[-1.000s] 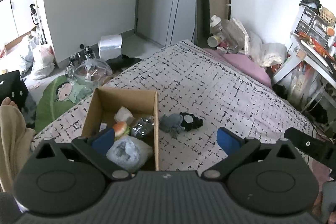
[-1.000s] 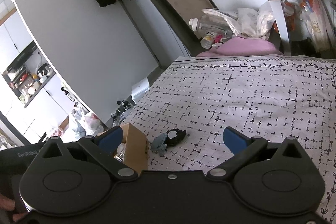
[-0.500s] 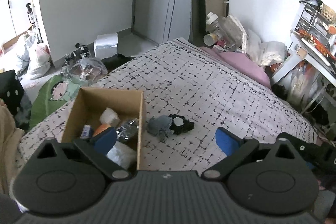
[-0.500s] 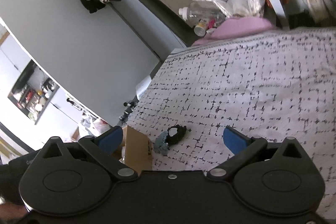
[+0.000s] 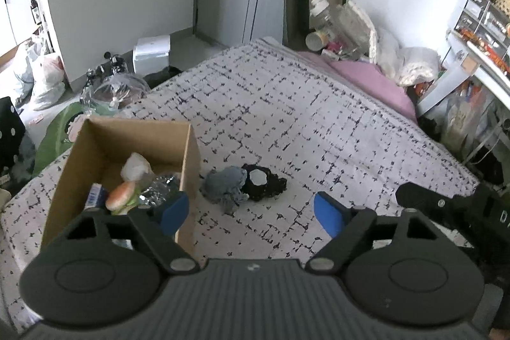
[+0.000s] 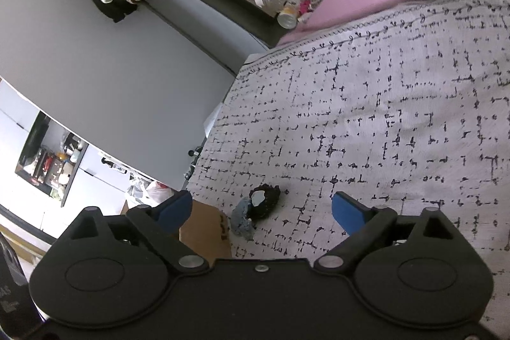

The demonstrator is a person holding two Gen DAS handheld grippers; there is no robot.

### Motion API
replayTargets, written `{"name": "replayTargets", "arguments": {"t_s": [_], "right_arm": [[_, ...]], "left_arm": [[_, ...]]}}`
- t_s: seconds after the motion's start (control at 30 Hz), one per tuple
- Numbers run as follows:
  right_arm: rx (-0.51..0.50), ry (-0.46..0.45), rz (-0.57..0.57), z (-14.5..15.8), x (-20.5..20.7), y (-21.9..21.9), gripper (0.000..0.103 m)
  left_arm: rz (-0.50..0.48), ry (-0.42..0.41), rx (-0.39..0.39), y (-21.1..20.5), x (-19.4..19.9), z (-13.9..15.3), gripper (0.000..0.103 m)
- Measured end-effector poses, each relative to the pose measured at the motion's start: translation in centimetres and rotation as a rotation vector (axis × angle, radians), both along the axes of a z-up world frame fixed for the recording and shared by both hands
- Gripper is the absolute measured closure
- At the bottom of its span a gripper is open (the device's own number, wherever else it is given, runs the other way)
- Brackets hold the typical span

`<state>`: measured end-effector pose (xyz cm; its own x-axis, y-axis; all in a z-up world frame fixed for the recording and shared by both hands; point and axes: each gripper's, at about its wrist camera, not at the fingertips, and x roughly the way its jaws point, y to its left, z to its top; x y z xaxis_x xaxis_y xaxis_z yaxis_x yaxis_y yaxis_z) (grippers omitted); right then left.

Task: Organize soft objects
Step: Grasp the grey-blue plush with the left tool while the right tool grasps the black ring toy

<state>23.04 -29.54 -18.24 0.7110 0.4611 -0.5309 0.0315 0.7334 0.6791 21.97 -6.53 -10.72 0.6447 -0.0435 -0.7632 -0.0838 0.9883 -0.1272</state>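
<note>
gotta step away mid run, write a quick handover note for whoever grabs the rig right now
Left gripper: jaws open, empty, held above the bed near the box's right wall.
Right gripper: jaws open, empty, also above the bed, pointed toward the two loose items.
Cardboard box sits on the patterned bedspread and already holds several items, including a burger-shaped toy, a white wad and a silvery crinkled piece.
Left to do: the grey soft item and the black soft item lie touching each other on the bed just right of the box. Probably box these next.
</note>
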Motion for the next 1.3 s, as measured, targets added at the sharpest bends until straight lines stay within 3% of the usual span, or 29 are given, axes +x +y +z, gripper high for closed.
{"name": "replayTargets", "arguments": {"t_s": [0.1, 0.27, 0.7, 0.97, 1.3], "right_arm": [[0.016, 0.019, -0.011, -0.7, 0.9, 0.1, 0.013], [0.054, 0.046, -0.022, -1.8, 2.4, 0.3, 0.019], [0.097, 0.124, -0.028, -4.9, 5.5, 0.8, 0.033], [0.129, 0.166, 0.001, -6.5, 7.8, 1.8, 0.047], [0.146, 0.228, 0.027, -8.9, 10.3, 3.0, 0.055]], "left_arm": [[0.011, 0.013, 0.005, -0.1, 0.8, -0.9, 0.025], [0.014, 0.042, 0.003, -0.3, 2.2, -2.3, 0.041], [0.019, 0.089, 0.051, -1.5, 5.5, -5.6, 0.056], [0.036, 0.126, 0.049, -1.4, 7.1, -7.3, 0.073], [0.043, 0.166, 0.13, -1.7, 9.4, -9.5, 0.075]]}}
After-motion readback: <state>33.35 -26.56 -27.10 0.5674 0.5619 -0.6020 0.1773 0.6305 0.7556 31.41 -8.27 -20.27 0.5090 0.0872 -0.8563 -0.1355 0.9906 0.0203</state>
